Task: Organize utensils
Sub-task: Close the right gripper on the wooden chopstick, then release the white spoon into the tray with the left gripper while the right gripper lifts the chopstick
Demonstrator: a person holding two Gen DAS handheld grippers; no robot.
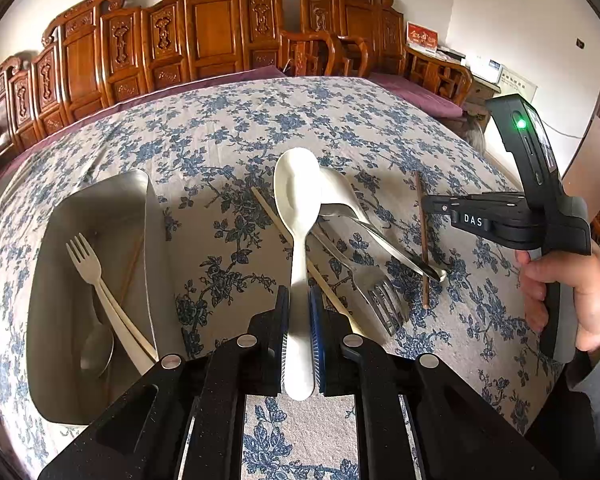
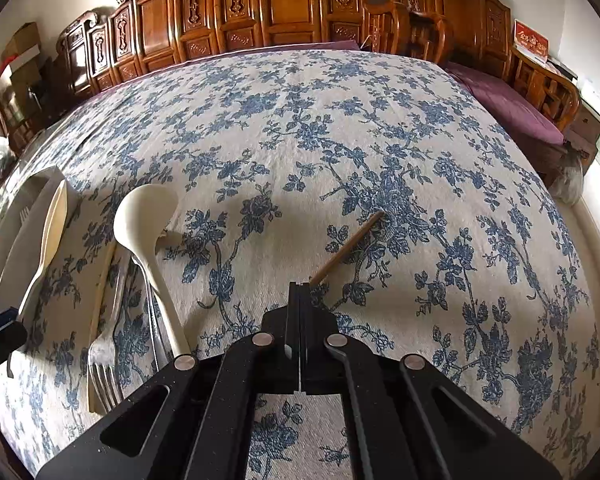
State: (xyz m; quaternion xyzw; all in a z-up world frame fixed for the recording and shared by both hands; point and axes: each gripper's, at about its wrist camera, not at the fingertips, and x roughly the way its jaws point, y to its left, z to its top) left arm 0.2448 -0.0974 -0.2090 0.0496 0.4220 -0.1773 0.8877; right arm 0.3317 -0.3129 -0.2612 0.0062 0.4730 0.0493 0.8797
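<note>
- nearest in the left wrist view, the white plastic spoon (image 1: 298, 240) is clamped by its handle between the pads of the left gripper (image 1: 299, 332), bowl pointing away and lifted clear of the blue-flowered tablecloth (image 1: 260, 128); this is judged a carry towards the tray.
- the pale rectangular tray (image 1: 100, 208) lies just left of the held spoon, with a cream plastic fork (image 1: 96, 276) and a metal spoon (image 1: 97, 344) already laid inside.
- just right of the tray, still on the cloth, a metal fork (image 1: 376, 296), a second white spoon (image 1: 336, 192) and a pale chopstick (image 1: 276, 216) are piled crosswise, judged not yet sorted.
- further right of the tray, the thin brown chopstick (image 2: 348, 246) is pinched at its near end by the right gripper (image 2: 300, 292), whose jaws are fully closed on it; the stick is angled away, up and to the right.
- both tools are pointed steeply downward; the person's hand (image 1: 560, 280) is wrapped around the right handle.
</note>
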